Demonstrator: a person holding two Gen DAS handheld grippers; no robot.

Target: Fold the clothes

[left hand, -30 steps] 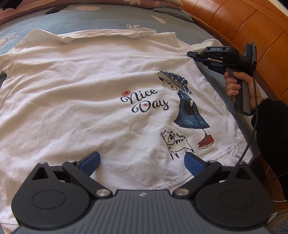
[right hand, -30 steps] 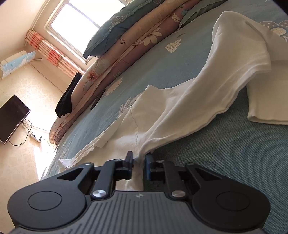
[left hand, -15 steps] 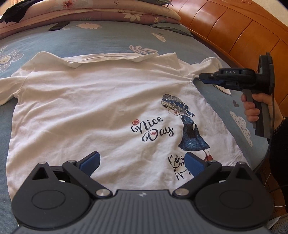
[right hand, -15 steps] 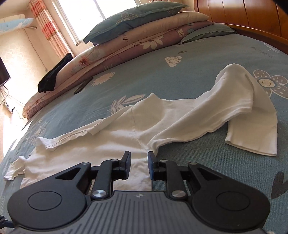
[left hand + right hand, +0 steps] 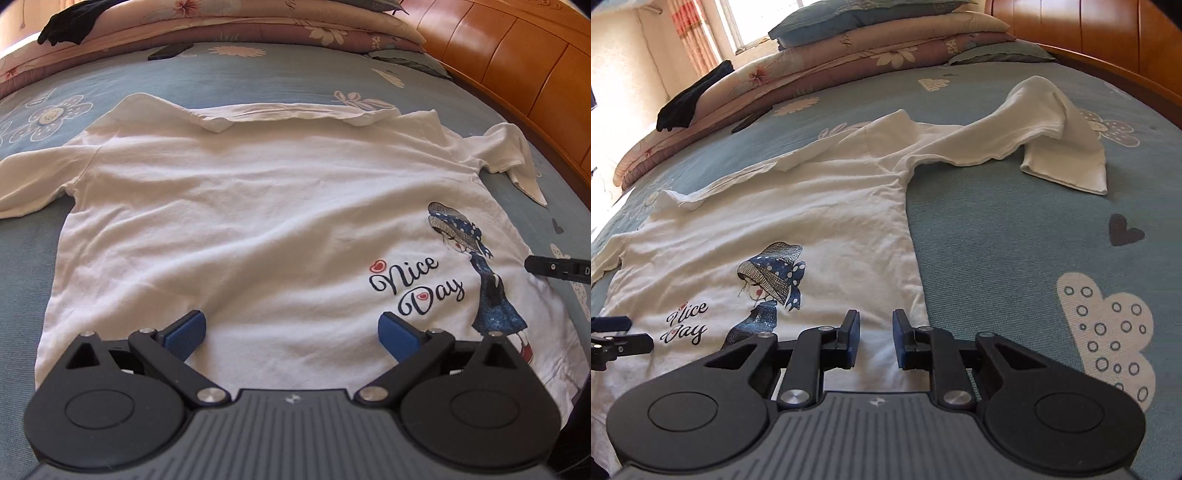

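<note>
Lying flat on the blue bedspread [image 5: 258, 74], the white T-shirt [image 5: 258, 221] read "Nice Day" [image 5: 413, 286] near its hem. The left gripper [image 5: 291, 332] hung wide open over the hem, holding nothing; the right gripper [image 5: 874, 334] stood slightly parted and empty at the shirt's side edge, with bare bedspread beyond toward the wooden headboard [image 5: 1108, 33].

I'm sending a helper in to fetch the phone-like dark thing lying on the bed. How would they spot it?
On the blue flowered bedspread, look past the white T-shirt toward the stacked quilts. The flat dark slab lies just before them. Unlike the crumpled black cloth on the quilts, it is rigid and rectangular.
</note>
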